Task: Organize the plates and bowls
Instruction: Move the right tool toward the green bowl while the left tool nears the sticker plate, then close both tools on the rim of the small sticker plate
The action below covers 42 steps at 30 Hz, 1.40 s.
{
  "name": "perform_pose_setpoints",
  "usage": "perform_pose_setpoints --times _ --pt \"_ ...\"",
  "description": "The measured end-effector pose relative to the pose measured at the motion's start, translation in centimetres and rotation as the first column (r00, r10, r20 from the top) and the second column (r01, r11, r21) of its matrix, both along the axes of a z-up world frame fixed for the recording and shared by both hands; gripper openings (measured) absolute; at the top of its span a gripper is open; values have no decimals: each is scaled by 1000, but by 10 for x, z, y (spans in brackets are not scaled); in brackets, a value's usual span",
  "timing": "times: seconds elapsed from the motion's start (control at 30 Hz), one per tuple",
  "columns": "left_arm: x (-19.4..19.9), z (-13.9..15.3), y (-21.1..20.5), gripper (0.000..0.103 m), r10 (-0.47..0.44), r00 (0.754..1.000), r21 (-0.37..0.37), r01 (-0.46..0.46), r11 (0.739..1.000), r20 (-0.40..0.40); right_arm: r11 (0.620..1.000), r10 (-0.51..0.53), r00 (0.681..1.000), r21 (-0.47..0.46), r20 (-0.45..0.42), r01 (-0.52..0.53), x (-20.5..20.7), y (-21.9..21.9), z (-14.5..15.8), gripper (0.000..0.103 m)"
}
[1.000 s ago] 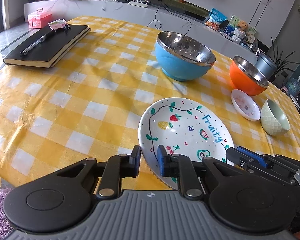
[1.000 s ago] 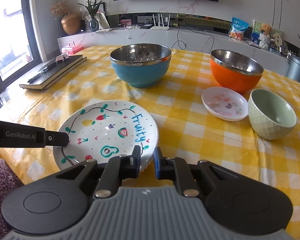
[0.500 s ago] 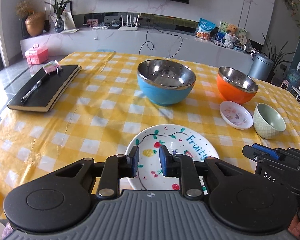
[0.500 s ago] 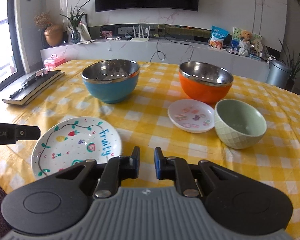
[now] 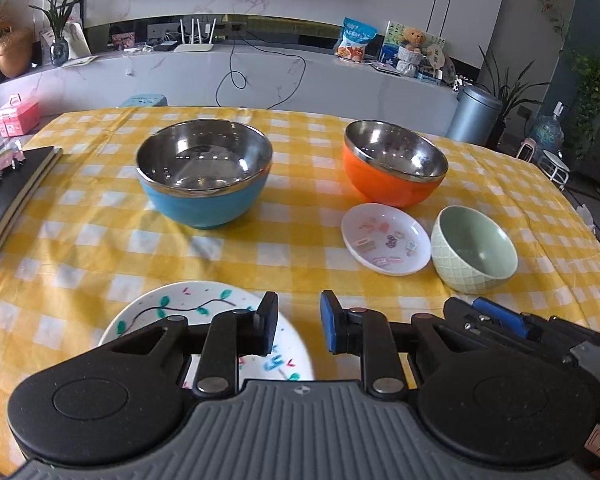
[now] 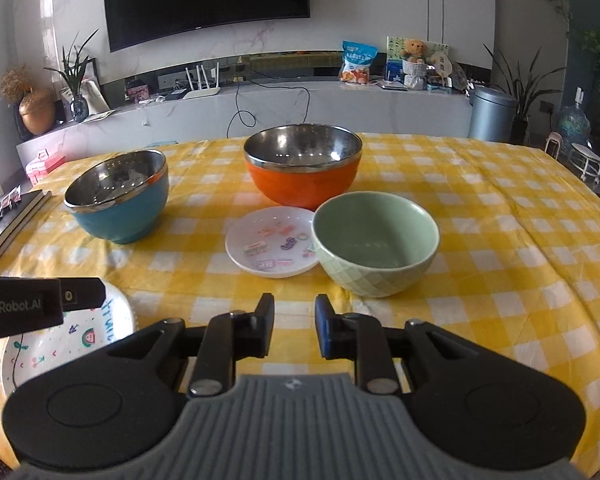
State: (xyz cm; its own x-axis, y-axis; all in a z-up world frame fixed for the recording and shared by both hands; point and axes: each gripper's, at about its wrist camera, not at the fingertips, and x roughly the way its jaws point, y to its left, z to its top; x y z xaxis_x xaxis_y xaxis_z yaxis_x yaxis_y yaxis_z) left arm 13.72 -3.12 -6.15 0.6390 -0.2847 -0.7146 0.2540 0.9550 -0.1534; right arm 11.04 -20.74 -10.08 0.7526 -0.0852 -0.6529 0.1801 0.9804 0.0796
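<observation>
Yellow-checked tablecloth (image 6: 480, 240) is being shared by a blue bowl (image 5: 204, 196), orange bowl (image 6: 304, 184), small white plate (image 6: 270, 254) and green bowl (image 6: 376, 256). Nothing is being gripped: the right gripper (image 6: 295, 330) is being opened; the left gripper (image 5: 299, 328), over the painted plate (image 5: 172, 312), is parted slightly.

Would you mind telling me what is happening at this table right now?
A person holds two tools over a yellow checked table. Neither the left tool nor the right tool holds anything; the right one's jaws are opening. The fruit plate, small plate, green bowl, blue bowl and orange bowl sit unstacked.
</observation>
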Motion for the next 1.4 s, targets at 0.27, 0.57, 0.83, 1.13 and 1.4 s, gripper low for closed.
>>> perform_pose_setpoints --times 0.27,0.57,0.83,1.13,1.4 --pt "31 -12 -25 29 -6 999 -10 6 1000 -39 988 -121 992 96 -40 124 27 -8 -12 28" --pt "62 -27 -32 29 -13 995 -51 8 999 -102 939 -241 968 233 -77 252 47 -13 -27 28" --pt "84 -38 -41 29 -34 990 -120 18 993 -133 893 -320 943 304 -85 331 57 -20 -35 29" --pt "99 -49 -45 19 -43 984 -149 17 989 -173 893 -301 952 332 -57 303 60 -15 -31 27" --pt "100 -46 -40 3 -30 978 -121 6 993 -204 896 -291 954 331 -68 297 63 -15 -34 24"
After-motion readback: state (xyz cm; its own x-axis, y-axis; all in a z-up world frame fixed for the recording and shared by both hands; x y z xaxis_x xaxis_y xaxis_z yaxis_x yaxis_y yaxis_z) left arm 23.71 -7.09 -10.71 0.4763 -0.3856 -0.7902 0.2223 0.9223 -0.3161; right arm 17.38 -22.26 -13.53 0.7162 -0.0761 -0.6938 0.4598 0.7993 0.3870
